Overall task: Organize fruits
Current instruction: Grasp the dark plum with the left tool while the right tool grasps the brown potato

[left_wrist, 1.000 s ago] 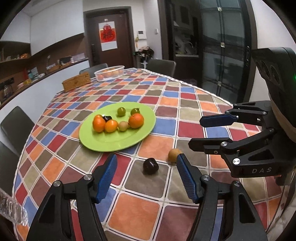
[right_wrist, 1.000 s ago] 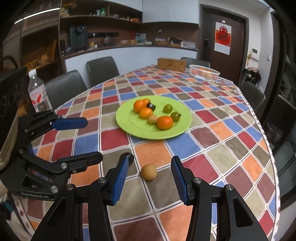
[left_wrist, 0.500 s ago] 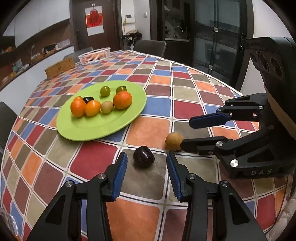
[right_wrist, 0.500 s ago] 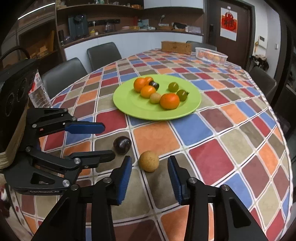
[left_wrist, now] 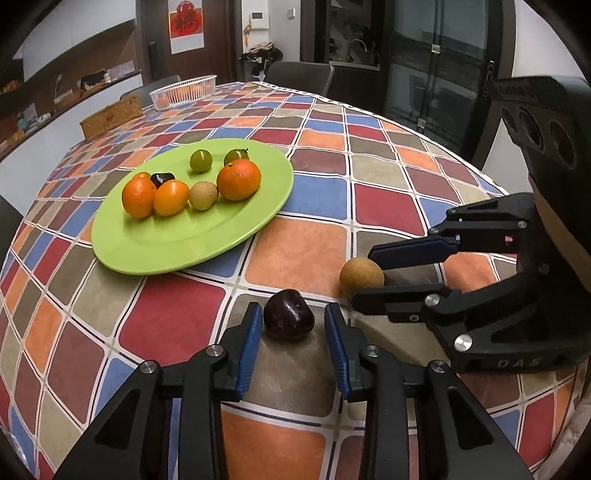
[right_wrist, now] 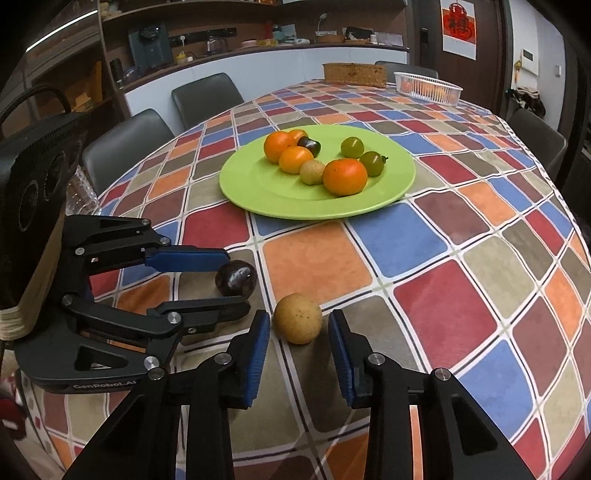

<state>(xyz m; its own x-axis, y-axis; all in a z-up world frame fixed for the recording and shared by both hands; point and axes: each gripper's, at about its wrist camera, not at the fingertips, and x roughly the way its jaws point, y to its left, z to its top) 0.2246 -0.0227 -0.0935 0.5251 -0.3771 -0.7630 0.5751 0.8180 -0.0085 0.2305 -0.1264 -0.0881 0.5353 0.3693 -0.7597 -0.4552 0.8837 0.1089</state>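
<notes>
Nearby, glossy dark plum (left_wrist: 288, 314), tan fruit (right_wrist: 297, 323).

A desk (right_wrist: 424, 254) with a checkered cloth fills the room, grey chairs (right_wrist: 207, 96) drawn up along its far side. Behind them runs a white counter (right_wrist: 258, 64) under dark shelves (right_wrist: 221, 14); beyond the desk's far end stands a dark door (left_wrist: 184, 33) bearing a red poster (left_wrist: 185, 23).

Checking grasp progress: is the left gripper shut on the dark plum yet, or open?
Open. The left gripper straddles the dark plum on the tablecloth; a gap shows beside its right finger.
</notes>
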